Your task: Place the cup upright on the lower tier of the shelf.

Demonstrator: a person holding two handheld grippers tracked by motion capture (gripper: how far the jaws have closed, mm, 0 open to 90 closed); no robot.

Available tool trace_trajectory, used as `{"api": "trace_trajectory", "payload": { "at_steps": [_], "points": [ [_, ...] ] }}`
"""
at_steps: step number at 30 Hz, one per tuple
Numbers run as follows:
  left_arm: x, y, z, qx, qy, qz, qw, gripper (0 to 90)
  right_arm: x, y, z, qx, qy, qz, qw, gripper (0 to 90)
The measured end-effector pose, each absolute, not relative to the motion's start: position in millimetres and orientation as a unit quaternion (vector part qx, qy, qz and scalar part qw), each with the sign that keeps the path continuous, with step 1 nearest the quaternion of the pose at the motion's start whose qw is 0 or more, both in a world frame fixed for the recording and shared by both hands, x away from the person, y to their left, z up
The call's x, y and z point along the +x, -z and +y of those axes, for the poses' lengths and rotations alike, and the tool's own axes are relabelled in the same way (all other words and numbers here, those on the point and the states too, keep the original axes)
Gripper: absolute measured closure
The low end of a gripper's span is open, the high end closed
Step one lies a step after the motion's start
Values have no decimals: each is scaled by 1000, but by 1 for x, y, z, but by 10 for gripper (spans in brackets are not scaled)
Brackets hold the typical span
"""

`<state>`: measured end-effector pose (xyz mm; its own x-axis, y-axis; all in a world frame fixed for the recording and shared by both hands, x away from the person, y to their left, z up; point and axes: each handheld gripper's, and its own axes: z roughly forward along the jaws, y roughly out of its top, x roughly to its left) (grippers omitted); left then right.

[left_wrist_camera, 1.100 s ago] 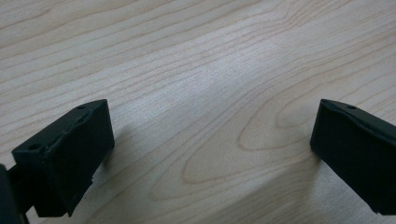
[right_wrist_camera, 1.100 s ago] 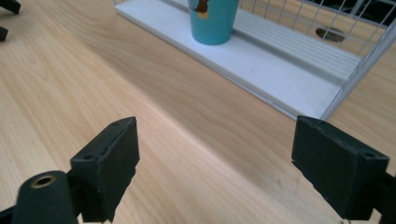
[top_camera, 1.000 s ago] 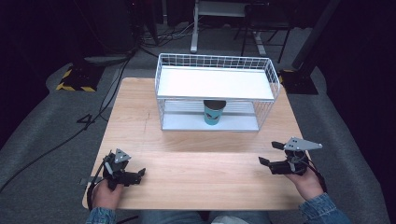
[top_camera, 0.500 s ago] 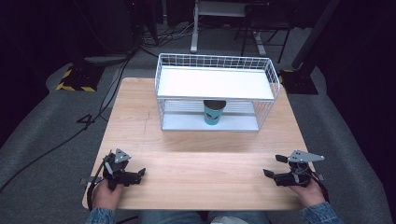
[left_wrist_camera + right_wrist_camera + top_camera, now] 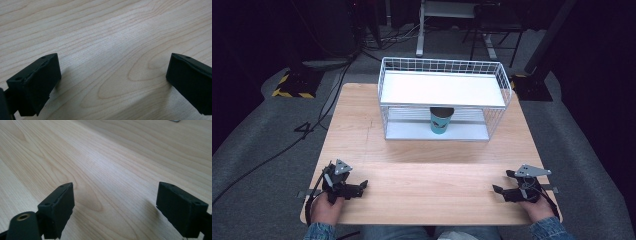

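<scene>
A teal cup (image 5: 440, 120) with a dark rim stands on the lower shelf of a white wire rack (image 5: 443, 99) at the far middle of the wooden table (image 5: 427, 170). My left gripper (image 5: 360, 185) rests at the near left corner, open, its jaws wide apart over bare wood (image 5: 110, 62). My right gripper (image 5: 503, 183) lies low at the near right corner, also open, with nothing but wood grain (image 5: 112, 185) between its jaws. Both are far from the cup.
The rack's white top shelf (image 5: 442, 89) covers the cup from above. Grey carpet (image 5: 257, 145) surrounds the table, with cables and a yellow-black striped block (image 5: 289, 85) at the far left. A desk frame (image 5: 452, 30) stands behind.
My right gripper has sunk toward the table top and drawn nearer the front edge. The left gripper and the cup have stayed put.
</scene>
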<state>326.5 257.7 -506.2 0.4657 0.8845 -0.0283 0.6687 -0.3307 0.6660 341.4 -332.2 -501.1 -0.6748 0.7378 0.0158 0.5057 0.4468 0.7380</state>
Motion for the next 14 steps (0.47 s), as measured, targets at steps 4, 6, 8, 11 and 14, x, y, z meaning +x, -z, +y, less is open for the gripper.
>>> {"api": "trace_trajectory", "payload": {
  "at_steps": [4,6,8,11,14],
  "points": [
    [327,506,258,797,-173,487,312,1,342,504,-331,364,-368,841,160,149],
    [326,506,258,797,-173,487,312,1,342,505,-330,364,-367,841,161,140],
    [326,506,258,797,-173,487,312,1,342,505,-331,363,-365,842,161,133],
    [327,506,258,798,-173,486,312,1,342,505,-331,363,-365,842,161,134],
    [327,506,258,798,-173,486,312,1,342,505,-331,364,-365,842,161,134]
  ]
}}
